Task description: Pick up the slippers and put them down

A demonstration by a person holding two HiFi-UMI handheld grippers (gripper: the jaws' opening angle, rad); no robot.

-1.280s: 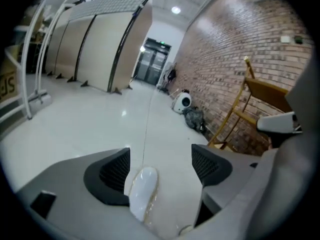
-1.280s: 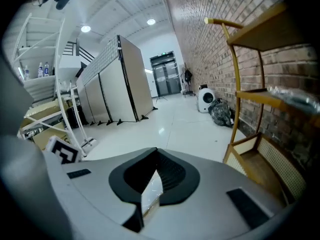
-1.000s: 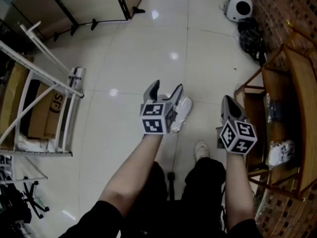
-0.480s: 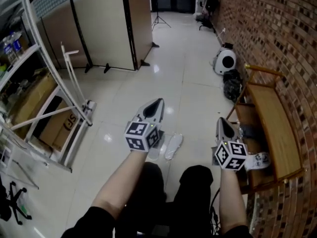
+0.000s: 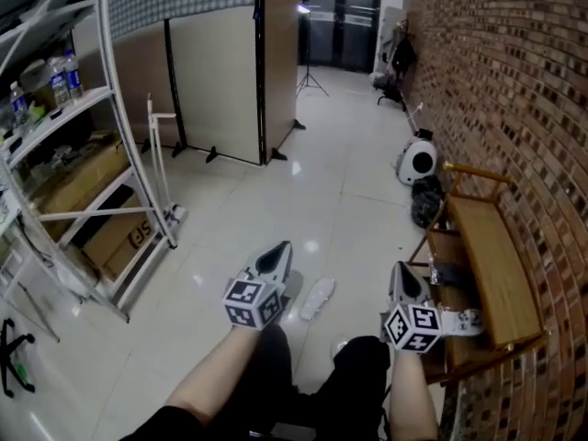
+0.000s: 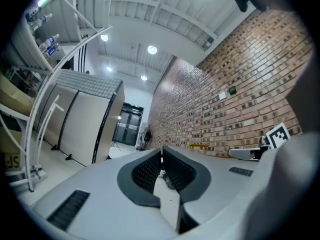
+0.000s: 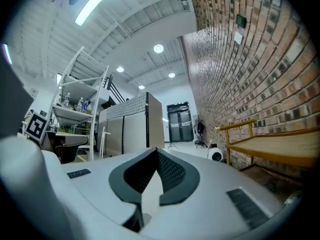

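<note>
One white slipper (image 5: 318,299) lies on the pale tiled floor between my two grippers, sole long-ways. A second white shoe-like thing (image 5: 462,321) rests on the low shelf of the wooden bench (image 5: 487,255), just right of my right gripper. My left gripper (image 5: 278,251) is held up off the floor, left of the slipper and clear of it. In the left gripper view, the left gripper (image 6: 161,151) points level down the room, shut and empty. My right gripper (image 5: 399,269) is raised beside the bench. The right gripper (image 7: 156,150) shows its tips meeting with nothing between them.
A metal shelving rack (image 5: 101,154) with boxes and bottles stands at the left. Beige partition screens (image 5: 220,72) stand behind it. A brick wall (image 5: 514,90) runs along the right, with a round white device (image 5: 418,163) and a black bag (image 5: 425,200) at its foot.
Both grippers rose from near the floor and now point level. The left jaws, open around the slipper a second ago, have shut empty; the slipper stays on the floor.
</note>
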